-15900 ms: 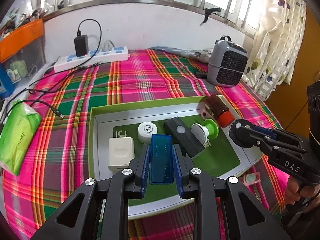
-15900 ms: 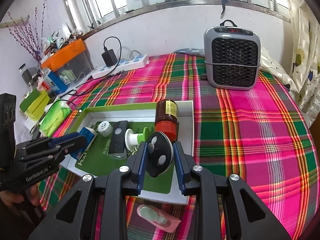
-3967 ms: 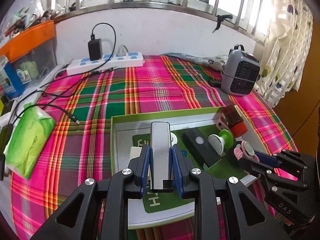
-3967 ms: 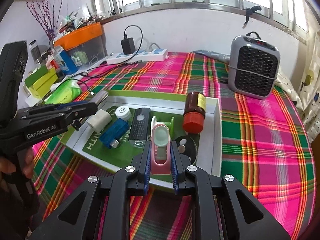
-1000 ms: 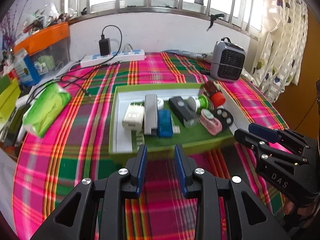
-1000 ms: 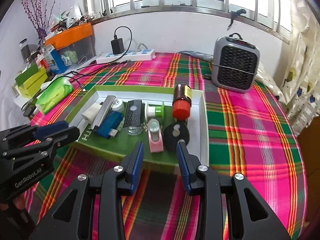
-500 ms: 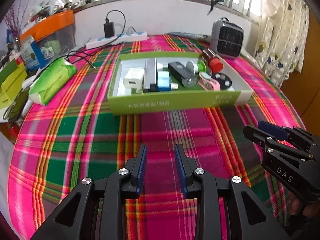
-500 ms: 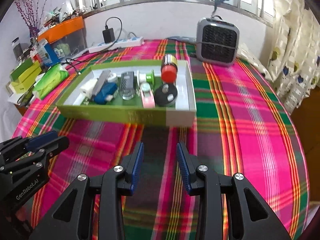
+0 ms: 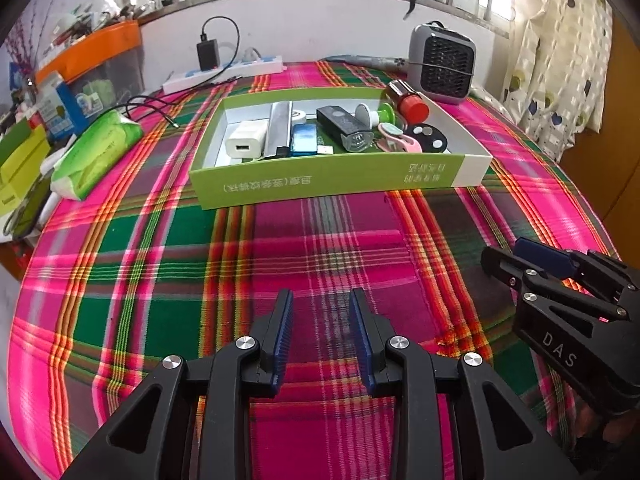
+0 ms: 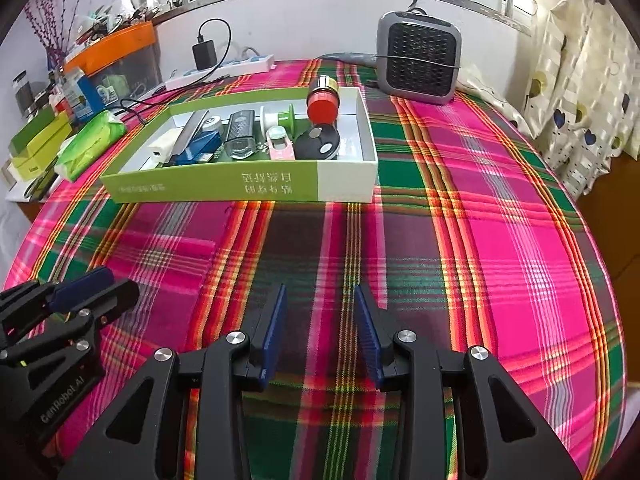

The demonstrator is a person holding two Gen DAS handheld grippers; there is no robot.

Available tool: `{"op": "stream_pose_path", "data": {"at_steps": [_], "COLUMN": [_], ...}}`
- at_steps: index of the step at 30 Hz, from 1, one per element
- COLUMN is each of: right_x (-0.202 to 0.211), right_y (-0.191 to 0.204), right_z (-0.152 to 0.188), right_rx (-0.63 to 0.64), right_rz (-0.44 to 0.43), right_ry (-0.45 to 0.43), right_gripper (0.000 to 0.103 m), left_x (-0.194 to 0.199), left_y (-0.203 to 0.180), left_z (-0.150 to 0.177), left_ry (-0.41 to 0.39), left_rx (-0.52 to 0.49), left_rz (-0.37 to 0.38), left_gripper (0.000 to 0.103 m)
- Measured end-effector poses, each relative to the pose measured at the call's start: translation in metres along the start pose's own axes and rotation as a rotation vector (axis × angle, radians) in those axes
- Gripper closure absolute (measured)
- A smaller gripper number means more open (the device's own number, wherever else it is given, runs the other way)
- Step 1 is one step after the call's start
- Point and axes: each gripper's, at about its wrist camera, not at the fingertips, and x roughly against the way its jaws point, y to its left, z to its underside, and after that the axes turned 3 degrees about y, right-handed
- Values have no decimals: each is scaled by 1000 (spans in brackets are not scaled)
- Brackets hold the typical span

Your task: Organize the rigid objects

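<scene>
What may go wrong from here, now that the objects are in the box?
1. The brown bottle lies on its side against the green box wall; a nudge might roll it onto the black round remote.
2. The silver bar leans over neighbouring items and may slide.

The right gripper (image 10: 320, 330) hangs over a plaid cloth (image 10: 480, 240) on the desk, its blue jaws apart with nothing between them. Well ahead of the jaws sits a green and white box (image 10: 224, 188) holding a white charger (image 10: 160, 150), a blue stick (image 10: 198, 148), a black device (image 10: 240, 130), a green spool (image 10: 286, 116), a pink case (image 10: 279, 144), a round black fob (image 10: 318, 142) and a red-capped bottle (image 10: 323, 100). Beyond the box, ahead and to the right, stands a grey heater (image 10: 418, 62). The left gripper (image 10: 80, 292) shows low to the left of the jaws.
</scene>
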Motion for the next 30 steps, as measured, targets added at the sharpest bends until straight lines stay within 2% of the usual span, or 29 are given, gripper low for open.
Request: {"op": "stream_pose_path", "data": {"at_steps": [5, 9, 13, 30], "right_x": [1, 1, 0, 1], "right_y": [-3, -3, -2, -2], "right_z": [1, 1, 2, 1], "right_rx": [-13, -15, -12, -10], "right_rz": [17, 24, 27, 30], "right_ry": [0, 1, 7, 7], "right_gripper": [66, 65, 51, 50], "left_x": [0, 0, 0, 0], "left_y": [-5, -5, -9, -8], "left_z": [3, 4, 5, 6], "left_ry": [-21, -29, -41, -43], "left_rx": [4, 13, -2, 1], "left_rz": [-26, -4, -23, -19], "left_gripper": [75, 66, 64, 64]}}
